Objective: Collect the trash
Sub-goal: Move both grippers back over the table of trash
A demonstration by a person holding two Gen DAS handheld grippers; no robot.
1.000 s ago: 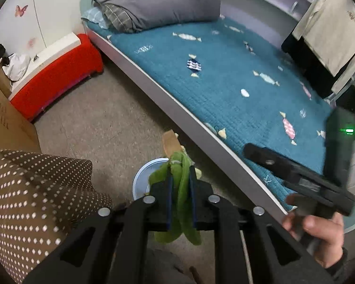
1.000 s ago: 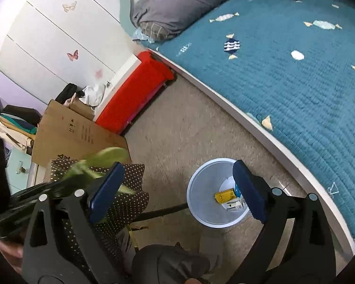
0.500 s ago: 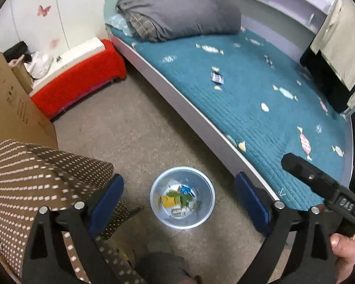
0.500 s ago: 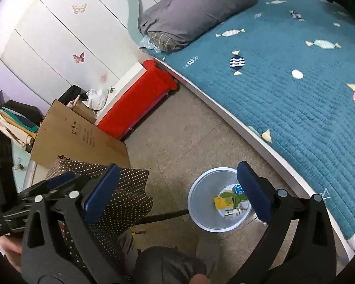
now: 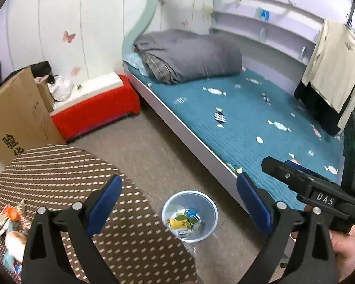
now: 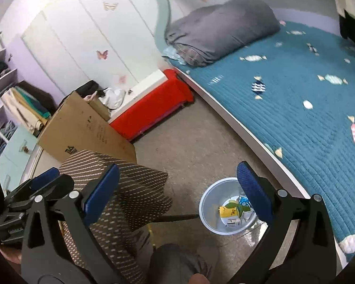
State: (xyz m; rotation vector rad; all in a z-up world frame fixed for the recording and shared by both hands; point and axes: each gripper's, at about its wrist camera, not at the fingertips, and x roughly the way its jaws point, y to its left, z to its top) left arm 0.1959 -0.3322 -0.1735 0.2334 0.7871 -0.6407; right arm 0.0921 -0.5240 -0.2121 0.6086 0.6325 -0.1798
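- the trash [image 5: 185,221] was seen lying inside the waste bin [image 5: 209,203]: a yellow wrapper, a green scrap and some blue and white pieces, gathered at the bottom; the yellow piece [image 6: 227,211] showed most clearly in the right wrist view.
- the waste bin was set on the floor [image 5: 153,151] between the table and the bed frame, presumably so that it could be reached from either side without walking.
- more litter [image 5: 10,224], crumpled wrappers in orange, white and pale blue, was left on the near left part of the table [image 5: 59,172], which was covered with a brown dotted cloth; it was judged to be the next thing to collect.
- the left hand-held gripper [image 5: 178,206] was held released, its blue pads wide apart and nothing between them, above the table edge and the bin.
- the right hand-held gripper [image 6: 177,193] was likewise held released and empty, raised over the bin, seemingly kept ready for a pickup.
- the bed [image 5: 236,123], with a teal quilt and a folded grey duvet [image 5: 189,54], lay just beside the bin; a cardboard box [image 5: 14,116] and a red storage bench [image 5: 99,106] were stood against the wall, well apart from the work.
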